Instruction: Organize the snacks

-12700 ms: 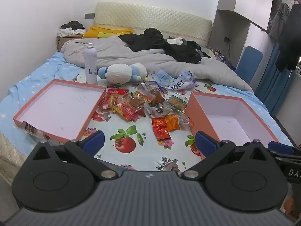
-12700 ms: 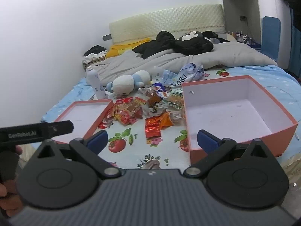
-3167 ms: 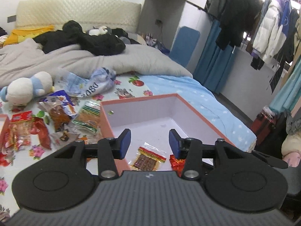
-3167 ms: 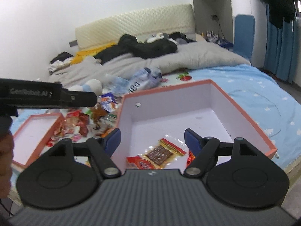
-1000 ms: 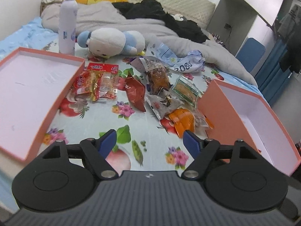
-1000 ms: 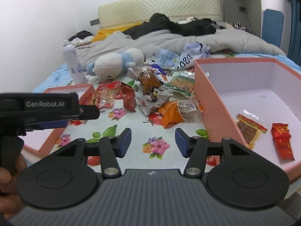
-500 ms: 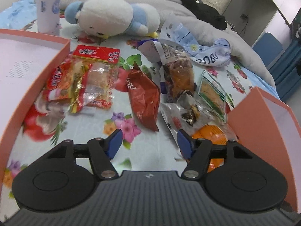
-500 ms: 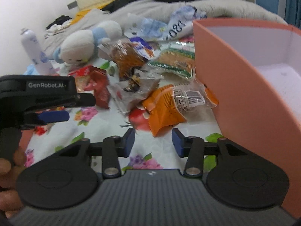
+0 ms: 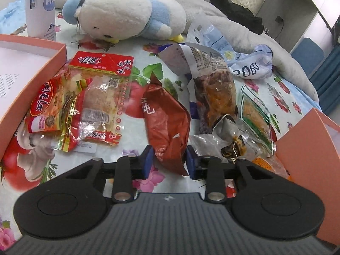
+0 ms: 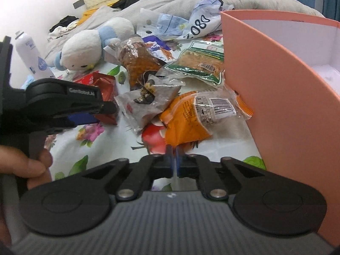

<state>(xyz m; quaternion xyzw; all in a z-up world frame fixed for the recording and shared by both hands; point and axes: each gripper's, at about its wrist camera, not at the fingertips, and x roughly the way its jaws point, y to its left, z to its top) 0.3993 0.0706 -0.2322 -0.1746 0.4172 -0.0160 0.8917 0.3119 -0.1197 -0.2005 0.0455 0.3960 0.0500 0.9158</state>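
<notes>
Several snack packets lie on the flowered bed sheet between two pink boxes. My left gripper (image 9: 169,162) has its blue pads on either side of the near end of a dark red foil packet (image 9: 166,123), closing on it; it also shows in the right wrist view (image 10: 106,93). My right gripper (image 10: 173,161) is shut on the near corner of an orange packet (image 10: 187,119) that lies beside the tall wall of the right pink box (image 10: 282,89). A grey packet (image 10: 148,102) and a green-edged packet (image 10: 201,65) lie just beyond it.
The shallow left pink box (image 9: 31,80) has red and clear packets (image 9: 70,102) against its rim. A plush bird (image 9: 127,14), a white spray bottle (image 9: 40,6), crumpled blue-white bags (image 9: 248,63) and grey bedding lie behind the snacks.
Both grippers have moved forward and down to the snacks. The left pads have narrowed around the dark red packet. The right fingers have closed on the orange packet's corner.
</notes>
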